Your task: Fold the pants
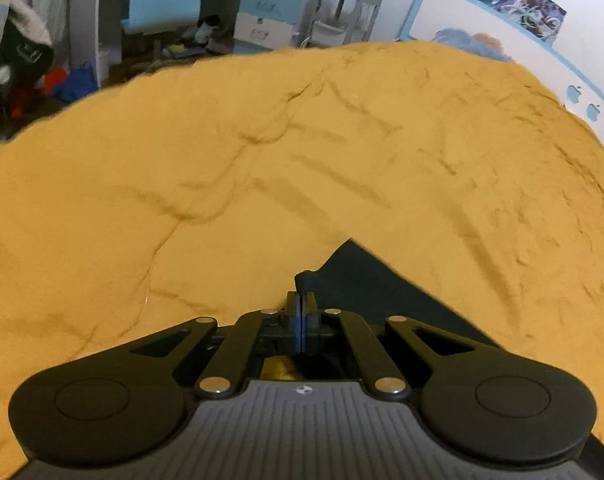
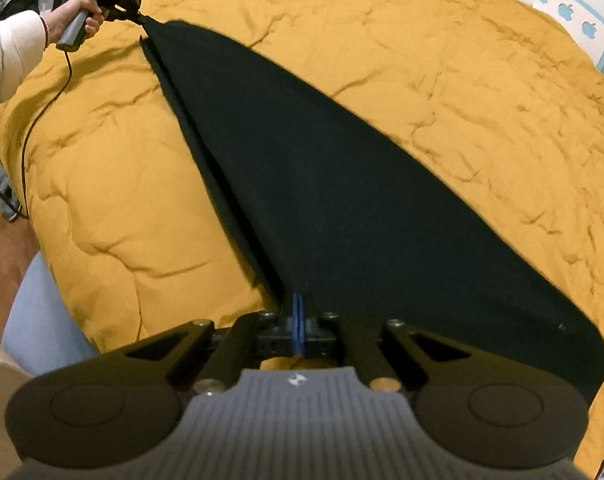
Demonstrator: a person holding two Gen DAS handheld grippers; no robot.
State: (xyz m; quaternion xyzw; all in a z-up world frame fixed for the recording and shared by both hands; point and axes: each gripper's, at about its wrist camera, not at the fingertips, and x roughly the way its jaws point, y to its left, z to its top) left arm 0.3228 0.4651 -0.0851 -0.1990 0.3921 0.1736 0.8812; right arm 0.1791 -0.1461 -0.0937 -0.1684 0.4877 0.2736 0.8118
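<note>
Black pants (image 2: 321, 184) stretch in a long taut band over the mustard-yellow quilt (image 2: 461, 60). My right gripper (image 2: 299, 300) is shut on the near end of the pants. My left gripper (image 2: 140, 16), seen far at the upper left in the right wrist view, pinches the other end. In the left wrist view my left gripper (image 1: 300, 300) is shut, with a corner of the black pants (image 1: 365, 280) pinched at its tips and trailing to the right.
The quilt (image 1: 262, 180) covers the whole bed. A white and blue headboard (image 1: 581, 100) runs along the right. Blue and white furniture (image 1: 262, 12) and piled clothes (image 1: 18, 60) stand beyond the far edge. A cable (image 2: 26, 140) hangs from the left gripper.
</note>
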